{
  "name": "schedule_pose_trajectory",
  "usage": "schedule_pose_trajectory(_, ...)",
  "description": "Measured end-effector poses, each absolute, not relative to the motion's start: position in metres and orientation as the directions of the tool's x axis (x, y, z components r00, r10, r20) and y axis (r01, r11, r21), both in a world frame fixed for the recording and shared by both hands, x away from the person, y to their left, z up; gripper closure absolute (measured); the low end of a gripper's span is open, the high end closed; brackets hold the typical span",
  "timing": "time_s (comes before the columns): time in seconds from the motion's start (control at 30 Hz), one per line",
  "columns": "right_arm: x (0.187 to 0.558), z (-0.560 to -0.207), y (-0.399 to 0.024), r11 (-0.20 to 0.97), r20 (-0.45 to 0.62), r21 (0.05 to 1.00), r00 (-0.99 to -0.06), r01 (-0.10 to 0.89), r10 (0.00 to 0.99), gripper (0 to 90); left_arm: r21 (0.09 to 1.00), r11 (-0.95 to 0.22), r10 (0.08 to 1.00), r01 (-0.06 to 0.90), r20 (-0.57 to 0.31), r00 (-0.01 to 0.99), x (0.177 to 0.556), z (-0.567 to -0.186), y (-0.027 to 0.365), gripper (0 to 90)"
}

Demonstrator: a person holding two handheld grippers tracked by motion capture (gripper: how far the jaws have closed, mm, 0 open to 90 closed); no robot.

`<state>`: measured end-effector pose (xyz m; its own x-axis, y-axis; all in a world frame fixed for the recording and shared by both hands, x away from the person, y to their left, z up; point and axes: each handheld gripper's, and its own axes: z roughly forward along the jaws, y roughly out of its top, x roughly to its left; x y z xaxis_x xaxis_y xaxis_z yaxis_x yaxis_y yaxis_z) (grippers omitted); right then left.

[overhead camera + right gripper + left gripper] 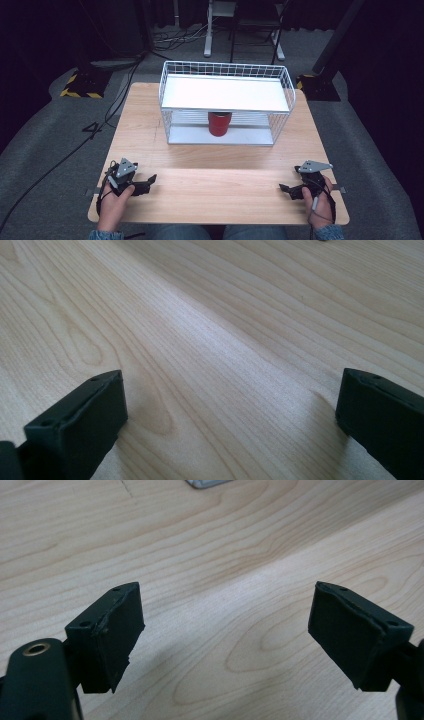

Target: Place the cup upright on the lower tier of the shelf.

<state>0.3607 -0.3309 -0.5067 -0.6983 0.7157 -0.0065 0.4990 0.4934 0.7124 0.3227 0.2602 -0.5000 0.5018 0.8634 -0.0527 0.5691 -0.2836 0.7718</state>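
Between the spread jaws of the left gripper [225,630]: bare wooden table [210,545], nothing held. Between the wide-apart jaws of the right gripper [230,415]: likewise bare wood.

Item 1, red can [219,123]: upright on the lower level of the wire rack [226,102], well ahead of both sets of jaws and roughly midway between them across the table; untouched.

Item 2, wire rack: white, two levels. Upper shelf [225,93] holds nothing visible; lower level holds the can alone.

Item 3, left hand [116,197] and right hand [319,200]: resting near the table's near edge, each around its gripper.

Progress, as judged: nothing is yet grasped. Reaching forward, closing on the can and moving it all appear to remain.
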Motion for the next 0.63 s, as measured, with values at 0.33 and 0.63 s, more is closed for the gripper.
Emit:
schedule_pose_trajectory(0.33, 0.3607, -0.5067, -0.3309, 0.494, -0.007, 0.712, -0.698, 0.499, 0.716, 0.3, 0.691, -0.343, 0.871, 0.636, -0.020, 0.492, 0.3260, -0.5055, 0.2572, 14.1)
schedule_pose_trajectory(0.63, 0.3607, -0.5067, -0.3309, 0.493, -0.007, 0.712, -0.698, 0.499, 0.716, 0.3, 0.689, -0.347, 0.869, 0.636, -0.019, 0.495, 0.3259, -0.5054, 0.2572, 13.3)
